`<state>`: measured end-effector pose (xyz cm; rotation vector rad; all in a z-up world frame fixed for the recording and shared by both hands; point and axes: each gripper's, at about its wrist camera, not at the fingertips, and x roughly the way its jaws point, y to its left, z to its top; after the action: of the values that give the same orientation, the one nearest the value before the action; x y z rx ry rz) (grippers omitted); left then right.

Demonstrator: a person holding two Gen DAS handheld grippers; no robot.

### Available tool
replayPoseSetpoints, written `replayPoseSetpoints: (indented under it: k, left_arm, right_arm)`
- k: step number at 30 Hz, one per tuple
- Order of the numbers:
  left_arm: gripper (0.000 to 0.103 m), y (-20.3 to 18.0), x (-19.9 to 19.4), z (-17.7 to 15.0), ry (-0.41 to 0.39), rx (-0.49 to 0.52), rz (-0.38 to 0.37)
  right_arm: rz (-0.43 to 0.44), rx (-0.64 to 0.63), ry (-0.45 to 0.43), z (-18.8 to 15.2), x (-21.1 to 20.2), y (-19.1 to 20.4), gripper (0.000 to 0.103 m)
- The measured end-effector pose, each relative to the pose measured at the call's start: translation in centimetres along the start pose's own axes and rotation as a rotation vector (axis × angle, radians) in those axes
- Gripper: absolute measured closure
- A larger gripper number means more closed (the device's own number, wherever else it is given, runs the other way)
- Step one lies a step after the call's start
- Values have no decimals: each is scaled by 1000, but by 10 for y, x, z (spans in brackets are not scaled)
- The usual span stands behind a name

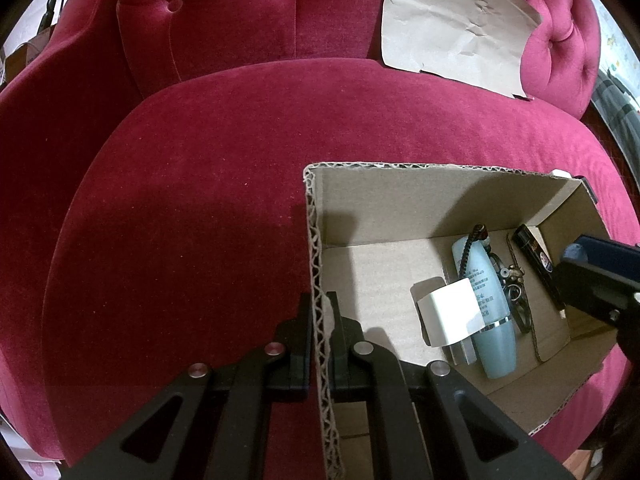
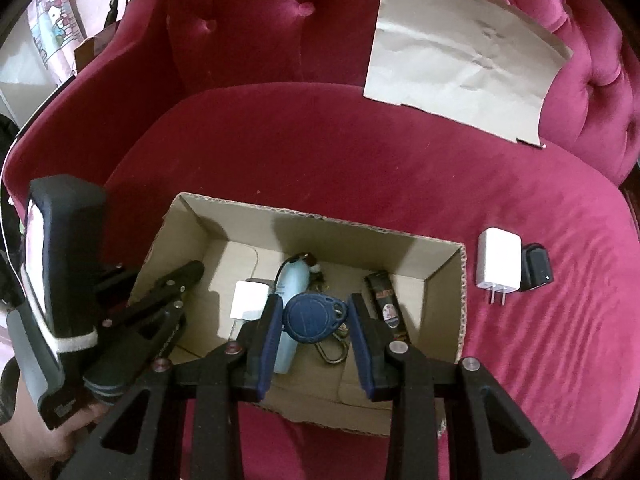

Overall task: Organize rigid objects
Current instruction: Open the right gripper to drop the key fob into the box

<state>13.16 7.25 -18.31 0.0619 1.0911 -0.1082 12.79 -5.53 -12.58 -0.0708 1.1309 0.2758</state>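
Right gripper (image 2: 316,320), with blue-padded fingers, is clamped on a round blue plastic key fob (image 2: 310,318) and held over the open brown cardboard box (image 2: 464,280), the fob's metal clip hanging below. Left gripper (image 1: 320,344) is closed tight on the box's left wall, steadying it.

Already lying in the box are a pale blue tapered bottle (image 1: 486,300), a small white cube-shaped charger (image 1: 452,312), a black lighter-like stick (image 1: 534,258) and a corded trinket. Left outside, near the seat's right edge, are a white flat-pin wall charger (image 2: 498,266) and, touching it, a small black plug (image 2: 538,270). The task is judged over halfway done.

Everything is carried by a crimson velvet tufted sofa seat (image 2: 320,152); a creased brown paper sheet (image 2: 460,64) is propped against the backrest. Little of the room is seen.
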Motion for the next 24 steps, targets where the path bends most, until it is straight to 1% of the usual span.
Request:
replayPoseSetpoints:
  k: [11, 12, 13, 14, 16, 18, 19, 20, 24]
  left_arm:
    - [98, 0, 0, 0, 0, 1, 0]
    - [98, 0, 0, 0, 0, 1, 0]
    - [98, 0, 0, 0, 0, 1, 0]
    - [98, 0, 0, 0, 0, 1, 0]
    - [98, 0, 0, 0, 0, 2, 0]
    - [98, 0, 1, 1, 0, 1, 0]
    - [98, 0, 0, 1, 0, 1, 0]
    - [98, 0, 0, 1, 0, 1, 1]
    - [98, 0, 0, 0, 0, 2, 1]
  right_arm:
    - [14, 14, -6, 1, 4, 0, 67]
    - [14, 17, -4, 2, 5, -1, 64]
    - [15, 20, -1, 2, 6, -1, 53]
    - [2, 30, -5, 2, 5, -2, 46]
    - [-11, 48, -17, 3, 5, -4, 20]
    - [-15, 64, -31, 3, 3, -8, 7]
    - [-24, 67, -33, 3, 2, -9, 3]
    - [-33, 68, -34, 3, 3, -10, 1]
    - [-42, 74, -36, 3, 2, -13, 0]
